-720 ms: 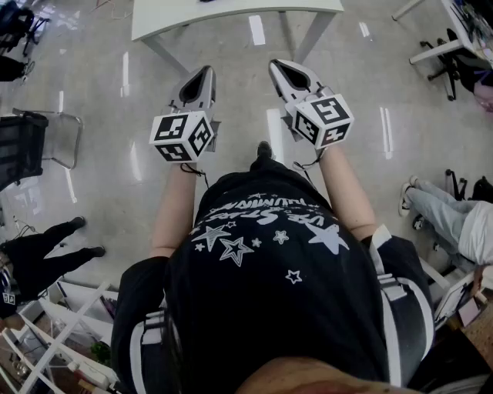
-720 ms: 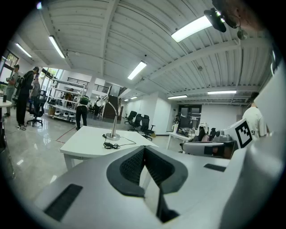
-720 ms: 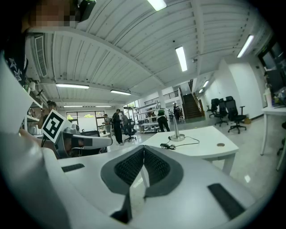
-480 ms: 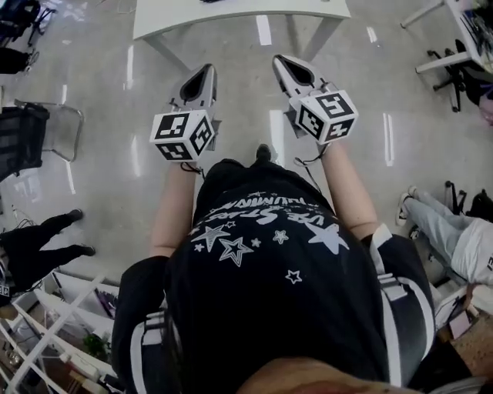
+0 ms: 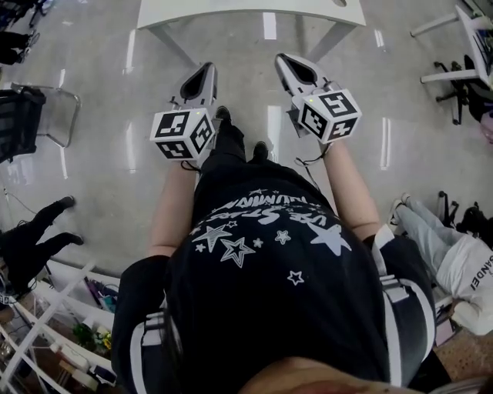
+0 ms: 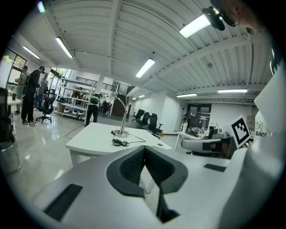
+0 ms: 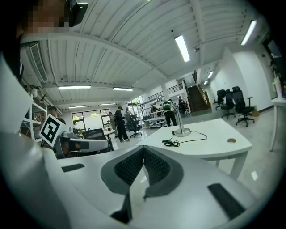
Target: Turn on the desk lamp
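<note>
The desk lamp (image 6: 121, 130) stands far ahead on a white table (image 6: 91, 144), a thin metal stem on a round base, with a coiled black cable (image 6: 118, 142) beside it. The right gripper view shows the same lamp (image 7: 181, 130), cable (image 7: 170, 143) and table (image 7: 214, 142). In the head view only the table's near edge (image 5: 246, 11) shows at the top. My left gripper (image 5: 199, 78) and right gripper (image 5: 290, 68) are held out over the floor, side by side, well short of the table. Both are shut with nothing between the pads.
The person's foot (image 5: 223, 117) is on the floor between the grippers. A dark chair (image 5: 31, 123) stands at the left, a seated person (image 5: 454, 258) at the right, and shelving (image 5: 54, 338) at the lower left. People and office chairs (image 6: 145, 120) stand beyond the table.
The person has stepped forward: a foot now shows between the grippers and the floor has slid past. Both grippers keep the same pose and stay shut.
</note>
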